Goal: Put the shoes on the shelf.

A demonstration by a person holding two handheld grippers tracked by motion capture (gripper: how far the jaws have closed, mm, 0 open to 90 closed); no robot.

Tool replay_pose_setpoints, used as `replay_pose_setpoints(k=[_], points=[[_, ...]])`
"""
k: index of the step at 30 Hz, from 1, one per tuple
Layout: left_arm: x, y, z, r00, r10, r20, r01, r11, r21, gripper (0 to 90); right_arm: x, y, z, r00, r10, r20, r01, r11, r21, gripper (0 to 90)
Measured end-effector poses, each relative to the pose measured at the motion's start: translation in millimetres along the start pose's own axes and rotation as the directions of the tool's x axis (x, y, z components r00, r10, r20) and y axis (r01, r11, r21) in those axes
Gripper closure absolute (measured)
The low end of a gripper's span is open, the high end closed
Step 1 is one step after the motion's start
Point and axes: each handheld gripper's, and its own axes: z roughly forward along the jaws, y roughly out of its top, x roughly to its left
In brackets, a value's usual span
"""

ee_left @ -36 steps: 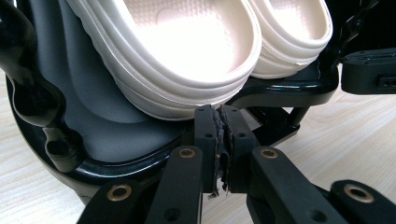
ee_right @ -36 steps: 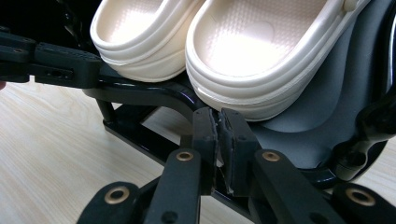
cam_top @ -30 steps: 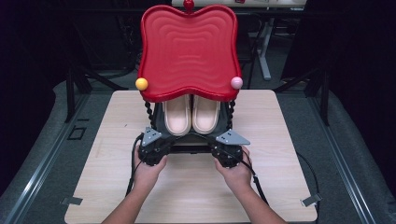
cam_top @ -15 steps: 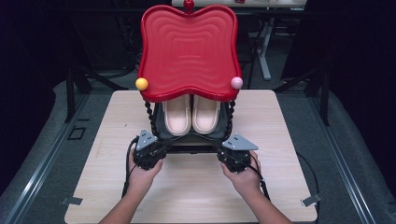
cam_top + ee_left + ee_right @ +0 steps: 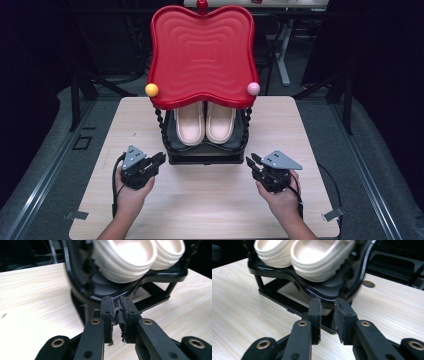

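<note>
A small rack stands mid-table with a wavy red top tray (image 5: 200, 55) and a black lower shelf (image 5: 200, 150). A pair of cream slippers (image 5: 205, 122) lies on that shelf. My left gripper (image 5: 159, 159) sits just off the shelf's front left corner, apart from it. Its jaws have just been opening, with a narrow gap and nothing between them (image 5: 116, 307). My right gripper (image 5: 251, 162) sits off the front right corner, also apart. Its jaws have just been opening too and are empty (image 5: 327, 307). Both gripper views look up at the slippers (image 5: 125, 257) (image 5: 317, 260).
A yellow ball (image 5: 151, 90) and a pink ball (image 5: 253, 88) cap the rack's front posts. Bare wooden tabletop (image 5: 200, 210) lies between my hands and the rack. A round hole (image 5: 368, 284) is in the table behind the rack. Dark floor and furniture surround the table.
Both grippers have drawn back from the rack's front corners, outward and toward the person. Their jaws have parted and let go of the rack.
</note>
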Motion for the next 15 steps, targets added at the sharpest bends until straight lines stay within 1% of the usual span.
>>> replay_pose_setpoints(k=[1,3,6,11,15], points=[[2.1,-1.1,-2.5,1.0,-0.005,-0.004,0.005,1.0,-0.001,80.8,-2.7,-1.5,-2.2,1.0,0.008,0.006,-0.008,1.0,0.002,72.3],[5.4,-3.6,-7.8,0.9999,-0.008,-0.014,0.008,1.0,-0.005,79.9,-6.7,-3.1,-6.9,0.9999,0.005,0.011,-0.005,1.0,0.011,69.4],[9.2,-7.5,-15.8,0.9994,-0.003,-0.035,0.002,0.9999,-0.011,78.4,-10.9,-6.2,-13.0,0.9996,0.001,0.029,-0.001,1.0,0.017,68.4],[19.4,-19.6,-33.1,0.9975,-0.025,-0.065,0.025,0.9996,-0.01,75.9,-18.1,-17.2,-22.7,0.9986,0.039,0.035,-0.04,0.999,0.031,67.3],[27.2,-29.1,-42.6,0.9955,-0.039,-0.087,0.038,0.9993,-0.005,74.2,-21.8,-24.6,-28.4,0.9975,0.058,0.04,-0.059,0.997,0.043,65.3]])
